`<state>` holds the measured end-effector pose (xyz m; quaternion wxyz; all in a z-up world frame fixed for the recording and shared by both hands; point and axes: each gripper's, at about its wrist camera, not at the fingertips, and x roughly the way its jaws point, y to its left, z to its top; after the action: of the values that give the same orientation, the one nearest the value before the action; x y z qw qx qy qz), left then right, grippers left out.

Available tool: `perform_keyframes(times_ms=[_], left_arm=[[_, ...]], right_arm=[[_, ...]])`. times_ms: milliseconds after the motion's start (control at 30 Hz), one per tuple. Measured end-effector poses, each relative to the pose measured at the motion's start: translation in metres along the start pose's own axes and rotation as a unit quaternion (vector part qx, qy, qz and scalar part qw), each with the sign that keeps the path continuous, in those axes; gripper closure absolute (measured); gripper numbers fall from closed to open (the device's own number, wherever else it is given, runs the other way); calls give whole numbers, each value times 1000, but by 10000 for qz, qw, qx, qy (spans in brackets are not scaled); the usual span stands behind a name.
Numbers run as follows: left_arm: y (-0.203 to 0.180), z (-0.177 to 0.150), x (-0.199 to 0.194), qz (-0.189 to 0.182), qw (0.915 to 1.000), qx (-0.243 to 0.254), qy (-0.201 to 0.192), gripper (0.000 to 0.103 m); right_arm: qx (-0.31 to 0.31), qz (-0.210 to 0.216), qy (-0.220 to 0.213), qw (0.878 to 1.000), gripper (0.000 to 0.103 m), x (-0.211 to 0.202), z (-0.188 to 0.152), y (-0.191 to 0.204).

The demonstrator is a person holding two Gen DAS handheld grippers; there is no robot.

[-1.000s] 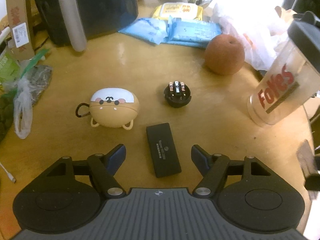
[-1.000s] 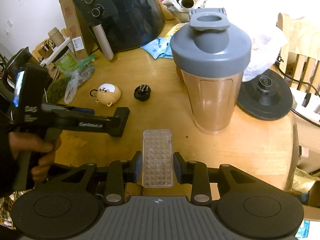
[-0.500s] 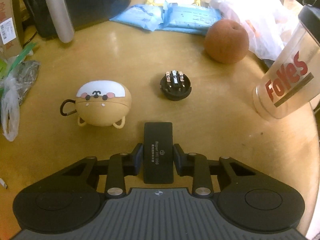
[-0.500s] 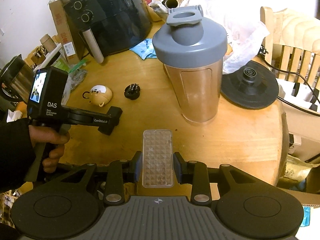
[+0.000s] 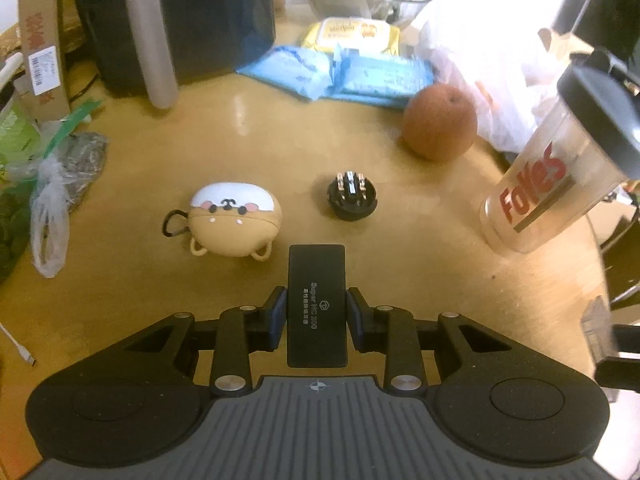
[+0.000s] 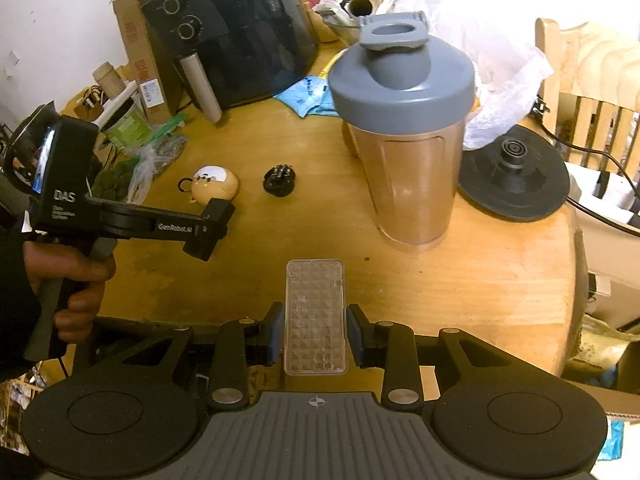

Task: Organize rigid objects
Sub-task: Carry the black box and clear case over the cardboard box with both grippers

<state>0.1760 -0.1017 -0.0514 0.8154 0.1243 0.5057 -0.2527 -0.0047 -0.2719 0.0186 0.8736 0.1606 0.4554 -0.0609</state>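
My left gripper (image 5: 317,312) is shut on a flat black rectangular device (image 5: 317,280) with white print, held above the wooden table (image 5: 240,152). Just ahead lie a tan cartoon-face earbud case (image 5: 234,220) and a round black plug part (image 5: 352,196). My right gripper (image 6: 315,330) is shut on a clear textured plastic case (image 6: 315,308), held over the table's near edge. The left gripper (image 6: 208,232) also shows in the right wrist view, lifted above the table near the earbud case (image 6: 214,184) and plug part (image 6: 280,180).
A shaker bottle with a grey lid (image 6: 404,128) stands at the right (image 5: 560,184). A brown round fruit (image 5: 440,128), blue wipe packs (image 5: 340,76), a black air fryer (image 6: 236,28), plastic bags (image 5: 52,200) and a black kettle base (image 6: 514,180) crowd the table.
My left gripper closed on the black device that lay on the table and has lifted it. My right gripper keeps hold of the clear case and has drawn back a little.
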Motion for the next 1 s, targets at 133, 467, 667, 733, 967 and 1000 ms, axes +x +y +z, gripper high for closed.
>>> perform_keyframes(times_ms=[133, 467, 667, 733, 967, 1000], left_arm=[[4, -1, -13, 4, 9999, -96, -124, 72], [8, -8, -45, -6, 9992, -204, -351, 72], [11, -15, -61, 13, 9985, -300, -450, 72], [13, -18, -67, 18, 9982, -351, -484, 72], [18, -35, -87, 58, 9972, -501, -549, 72], [19, -38, -89, 58, 9970, -547, -552, 72]], right_arm=[[-93, 65, 1, 9999, 67, 1, 2, 6], [-297, 222, 9, 9993, 67, 2, 5, 17], [-398, 322, 7, 9987, 67, 3, 6, 23], [-436, 361, 8, 9984, 67, 3, 6, 25], [-591, 489, 31, 9971, 67, 3, 6, 35], [-613, 507, 35, 9968, 67, 3, 6, 36]])
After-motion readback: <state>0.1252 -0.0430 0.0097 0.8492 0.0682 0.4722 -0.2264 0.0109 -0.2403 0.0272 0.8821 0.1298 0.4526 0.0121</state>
